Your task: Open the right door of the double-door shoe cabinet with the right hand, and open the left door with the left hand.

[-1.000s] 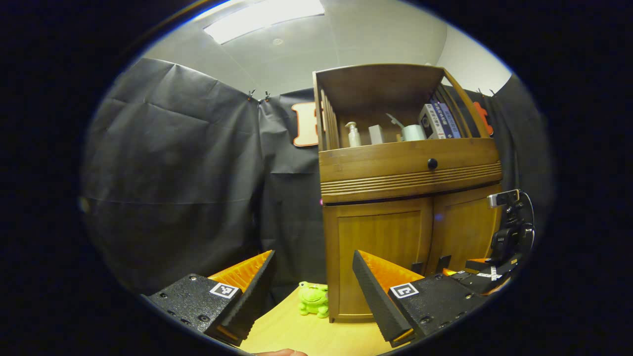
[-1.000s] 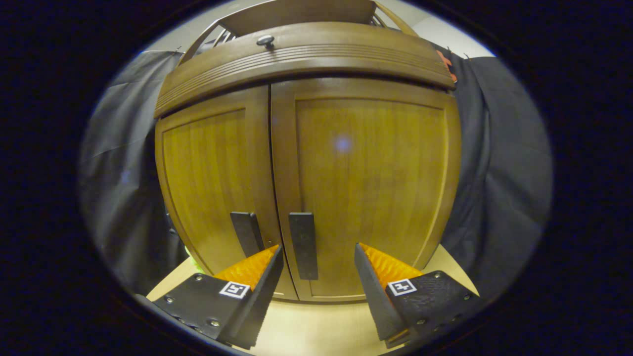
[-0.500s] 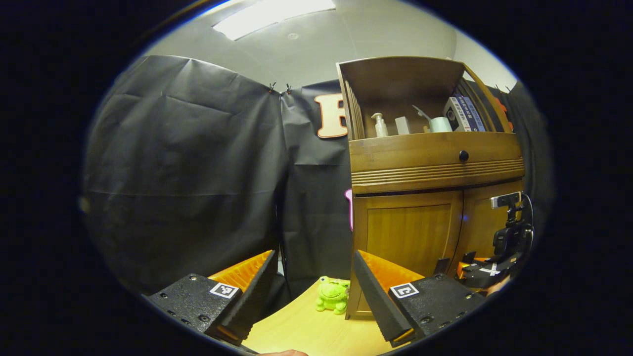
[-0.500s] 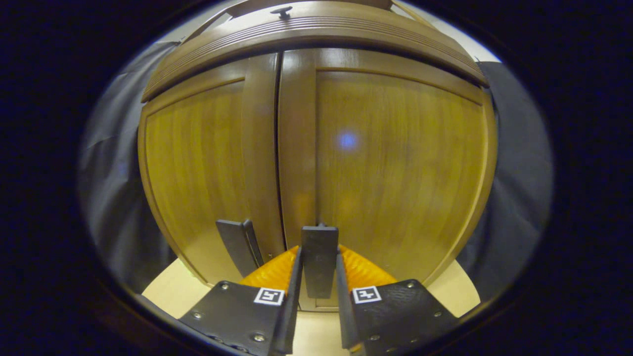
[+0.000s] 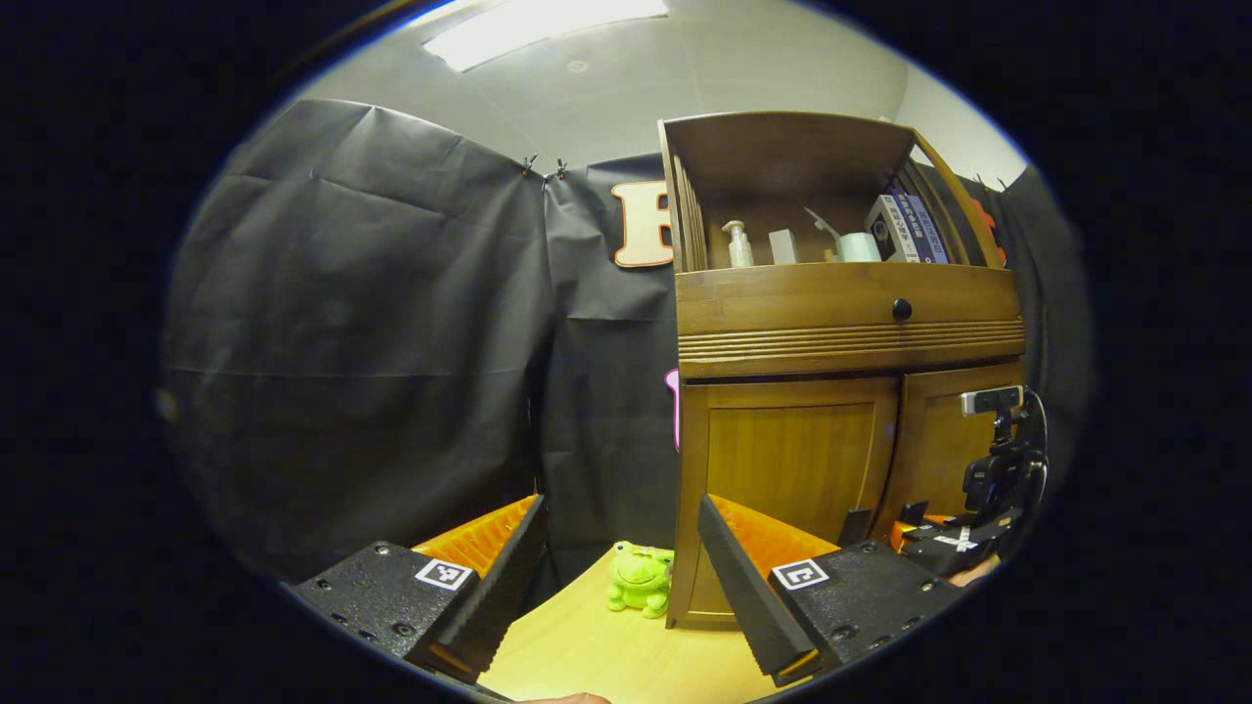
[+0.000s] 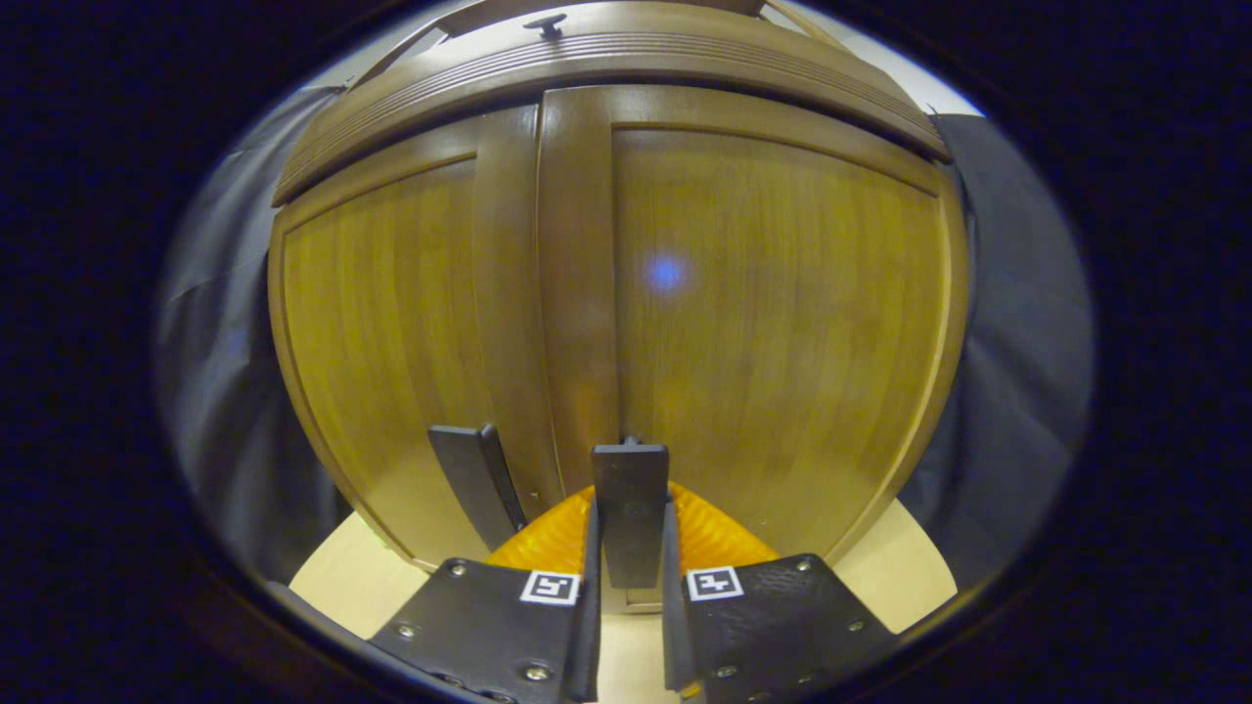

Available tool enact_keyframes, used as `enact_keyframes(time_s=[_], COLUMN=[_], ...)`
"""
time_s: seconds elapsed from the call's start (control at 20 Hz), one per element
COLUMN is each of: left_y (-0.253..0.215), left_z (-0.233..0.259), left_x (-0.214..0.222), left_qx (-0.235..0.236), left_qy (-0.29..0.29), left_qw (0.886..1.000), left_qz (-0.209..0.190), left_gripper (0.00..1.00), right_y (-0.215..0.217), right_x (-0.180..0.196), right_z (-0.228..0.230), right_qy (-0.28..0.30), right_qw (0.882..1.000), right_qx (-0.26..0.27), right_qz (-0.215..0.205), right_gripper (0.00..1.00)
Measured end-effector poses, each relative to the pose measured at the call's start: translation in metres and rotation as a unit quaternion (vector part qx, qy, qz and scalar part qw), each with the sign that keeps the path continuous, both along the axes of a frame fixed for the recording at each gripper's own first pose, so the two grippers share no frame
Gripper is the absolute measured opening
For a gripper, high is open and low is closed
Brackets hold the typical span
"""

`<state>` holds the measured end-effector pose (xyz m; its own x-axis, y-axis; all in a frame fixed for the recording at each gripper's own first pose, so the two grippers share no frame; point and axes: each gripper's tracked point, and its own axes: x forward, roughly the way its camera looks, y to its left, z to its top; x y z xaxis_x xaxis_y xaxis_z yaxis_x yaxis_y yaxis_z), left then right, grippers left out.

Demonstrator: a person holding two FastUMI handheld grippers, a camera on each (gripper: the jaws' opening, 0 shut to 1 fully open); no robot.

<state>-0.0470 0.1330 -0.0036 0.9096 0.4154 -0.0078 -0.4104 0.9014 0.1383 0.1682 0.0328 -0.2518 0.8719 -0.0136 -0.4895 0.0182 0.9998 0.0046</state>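
The wooden shoe cabinet [image 5: 846, 337] stands on a light tabletop [image 5: 597, 650]. In the right gripper view its two doors loom close: the left door [image 6: 391, 323] and the right door [image 6: 782, 313], meeting at the centre seam. My right gripper [image 6: 631, 501] is shut on the right door's dark vertical handle [image 6: 631, 489]. The left door's handle [image 6: 474, 484] stands free beside it. In the left gripper view my left gripper [image 5: 616, 567] is open and empty, well short of the cabinet's left front corner. That same view has the right gripper [image 5: 954, 538] at the doors.
A green frog toy [image 5: 641, 579] sits on the table by the cabinet's left corner. Above the doors is a drawer with a dark knob [image 5: 901, 309]. The open shelf holds a pump bottle [image 5: 736, 244], a roll and books. Black cloth hangs left of the cabinet.
My right gripper moved up to the right door's handle and shut on it, then held. The left gripper stayed open; its view swung, putting the cabinet farther right and smaller.
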Motion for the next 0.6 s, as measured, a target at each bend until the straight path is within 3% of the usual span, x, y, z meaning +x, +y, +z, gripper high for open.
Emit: enact_keyframes(time_s=[0.25, 0.6], left_y=[-0.012, -0.042], left_z=[-0.006, -0.011], left_x=[-0.002, 0.004], left_qx=[-0.015, -0.033], left_qy=[0.006, 0.008], left_qw=[1.000, 0.997], left_qz=[-0.023, -0.072], left_gripper=[0.95, 0.92], right_y=[0.000, 0.000], right_x=[0.002, 0.001], right_z=[-0.003, -0.005], right_qy=[0.002, 0.008], right_qw=[1.000, 1.000], right_qx=[0.006, 0.014], right_qz=[-0.003, -0.016], right_gripper=[0.25, 0.25])
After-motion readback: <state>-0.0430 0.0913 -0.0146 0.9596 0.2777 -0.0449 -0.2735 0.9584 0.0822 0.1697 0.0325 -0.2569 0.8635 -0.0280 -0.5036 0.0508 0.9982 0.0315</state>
